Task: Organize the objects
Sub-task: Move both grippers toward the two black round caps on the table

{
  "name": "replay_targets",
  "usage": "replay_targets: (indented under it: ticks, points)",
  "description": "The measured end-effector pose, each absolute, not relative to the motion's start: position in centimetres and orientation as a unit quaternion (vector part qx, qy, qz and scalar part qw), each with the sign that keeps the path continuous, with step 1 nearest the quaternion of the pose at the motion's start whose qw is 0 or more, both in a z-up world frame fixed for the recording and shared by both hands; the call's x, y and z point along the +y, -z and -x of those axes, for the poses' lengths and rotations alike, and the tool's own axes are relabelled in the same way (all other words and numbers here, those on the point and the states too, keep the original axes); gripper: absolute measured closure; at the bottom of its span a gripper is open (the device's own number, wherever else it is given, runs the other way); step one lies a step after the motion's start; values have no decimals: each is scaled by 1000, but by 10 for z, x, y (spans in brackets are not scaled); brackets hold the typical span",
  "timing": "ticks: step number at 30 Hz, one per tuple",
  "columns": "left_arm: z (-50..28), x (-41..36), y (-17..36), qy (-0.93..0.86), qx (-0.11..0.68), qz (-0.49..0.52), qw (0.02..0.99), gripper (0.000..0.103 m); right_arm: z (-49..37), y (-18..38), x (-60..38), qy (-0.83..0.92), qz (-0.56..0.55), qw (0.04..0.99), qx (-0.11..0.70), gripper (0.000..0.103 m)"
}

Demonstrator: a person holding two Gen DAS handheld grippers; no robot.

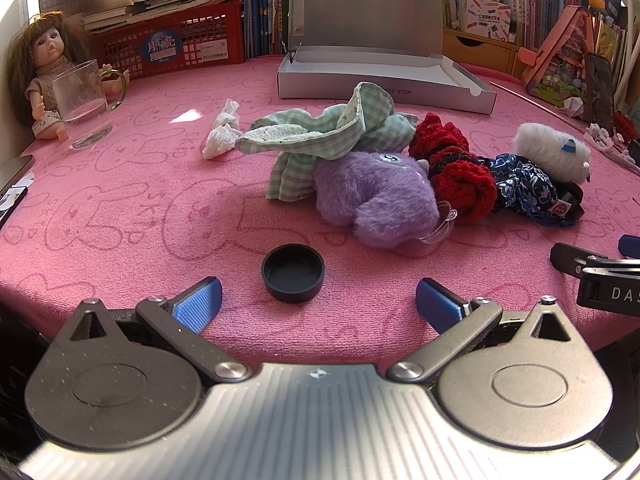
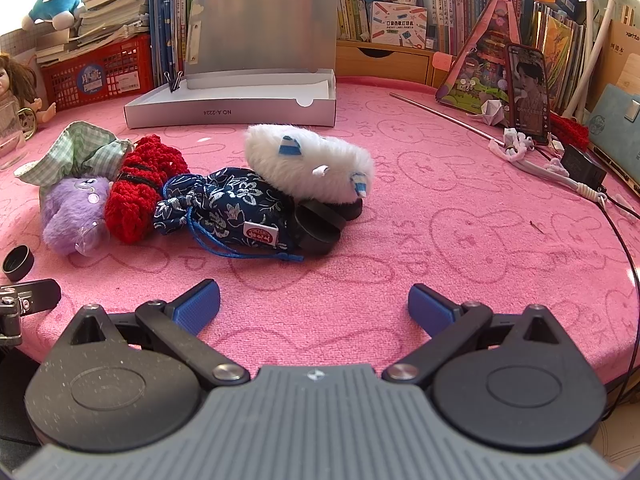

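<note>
You had barely begun: the open grey box (image 1: 384,80) at 12 o'clock on the pink surface (image 1: 120,208) looked empty as far as its visible floor went, and nothing was packed. Your left gripper (image 1: 316,304) stood wide open, holding nothing, low at the near edge, with the black cap (image 1: 292,278) just ahead at 12 o'clock, between the fingers' line but untouched. Your right gripper (image 2: 314,306) was likewise spread wide and empty, bare cloth in front of it.

Everything to sort lay loose in one pile: green checked cloth (image 1: 336,128), purple plush (image 1: 376,200), red knit piece (image 1: 456,172), blue floral pouch (image 2: 224,208), white plush (image 2: 308,168), all touching or overlapping. My read: the whole job was left.

Left view alone showed the crumpled tissue (image 1: 222,136) at 11 o'clock, and the glass mug (image 1: 84,104) whole, in front of the doll (image 1: 44,76) at 10 o'clock. Right view alone showed the black round holder (image 2: 320,220) tucked under the white plush, the thin metal rod (image 2: 440,116) at 1 o'clock, and the phone (image 2: 528,92) propped at 2 o'clock
</note>
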State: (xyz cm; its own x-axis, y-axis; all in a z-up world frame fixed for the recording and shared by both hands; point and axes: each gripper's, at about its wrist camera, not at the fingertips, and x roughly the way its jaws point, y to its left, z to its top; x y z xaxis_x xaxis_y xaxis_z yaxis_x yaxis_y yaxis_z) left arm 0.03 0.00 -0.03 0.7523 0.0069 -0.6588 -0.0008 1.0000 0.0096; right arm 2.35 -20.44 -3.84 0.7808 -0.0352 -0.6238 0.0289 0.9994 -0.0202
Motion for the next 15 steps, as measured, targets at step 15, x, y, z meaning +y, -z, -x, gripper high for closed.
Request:
replay_targets:
  ticks: [15]
  points:
    - [0, 2, -1, -5, 359, -2, 933, 0, -24, 39, -203, 19, 3, 943, 332, 0]
